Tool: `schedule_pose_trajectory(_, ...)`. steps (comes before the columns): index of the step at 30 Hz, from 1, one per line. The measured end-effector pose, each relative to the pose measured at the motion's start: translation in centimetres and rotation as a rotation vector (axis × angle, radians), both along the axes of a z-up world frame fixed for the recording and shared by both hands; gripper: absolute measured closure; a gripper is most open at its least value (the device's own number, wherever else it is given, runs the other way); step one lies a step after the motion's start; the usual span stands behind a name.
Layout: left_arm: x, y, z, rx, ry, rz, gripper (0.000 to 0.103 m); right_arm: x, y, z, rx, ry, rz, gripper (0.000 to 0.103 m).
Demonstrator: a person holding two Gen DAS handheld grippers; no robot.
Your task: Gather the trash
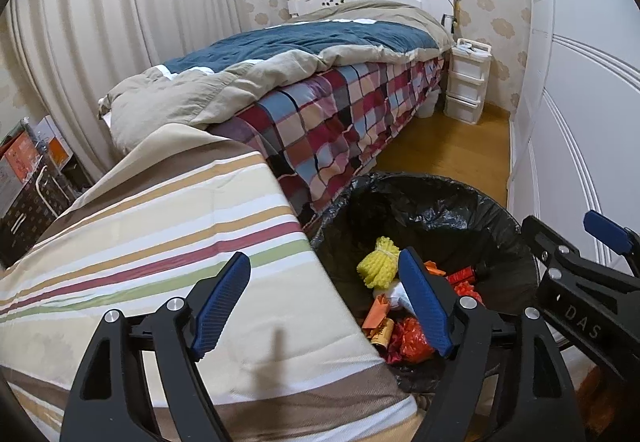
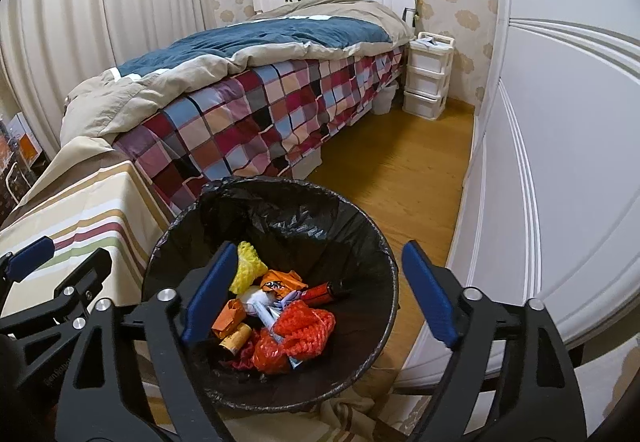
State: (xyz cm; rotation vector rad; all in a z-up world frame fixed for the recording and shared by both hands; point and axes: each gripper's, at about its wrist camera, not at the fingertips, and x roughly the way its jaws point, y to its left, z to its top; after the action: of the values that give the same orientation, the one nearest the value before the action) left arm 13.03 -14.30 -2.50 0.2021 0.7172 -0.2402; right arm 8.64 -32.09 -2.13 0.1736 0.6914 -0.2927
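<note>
Two grippers were in view, and both stood with their blue pads wide apart and nothing between them. Much of the trash was hard to read: in the left wrist view the left gripper [image 1: 326,306] covered part of the pile with its right pad, and the striped cloth [image 1: 168,242] hid the near left side of the trash bin [image 1: 500,242]. Only a corner of the right gripper [image 1: 592,262] showed at the right edge of that frame, cut off by the border.

In the right wrist view the trash bin [image 2: 360,242] sat in the lower middle of the frame, lined with a black bag, on the wooden floor [image 2: 400,170] beside the bed [image 2: 248,114]. The right gripper [image 2: 316,294] was above its opening, so the pile lay between and just beyond the pads. I could make out a yellow foam net [image 2: 246,266], a red foam net [image 2: 306,326], an orange wrapper [image 2: 230,316] and some white paper; the smaller pieces under them could not be named. The left gripper [image 2: 28,258] appeared only partly at the lower left, over the striped cloth [image 2: 80,210].

A white drawer unit [image 2: 426,78] stood in the upper right, near the headboard.
</note>
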Motion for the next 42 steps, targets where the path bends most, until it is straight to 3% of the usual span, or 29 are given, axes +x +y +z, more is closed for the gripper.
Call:
schedule_pose_trajectory(13, -2.7, 3.5, 1.3, -0.029, -0.032, 0.067, 0.019, -2.4, 2.1, 1.0, -0.025, -0.024, -0.001, 0.005)
schedule_pose_trajectory(42, -10.8, 11.2, 4.1, -0.08, -0.111, 0.166, 0.014, -9.6, 8.4, 3.9, -0.045, -0.102, 0.1, 0.005)
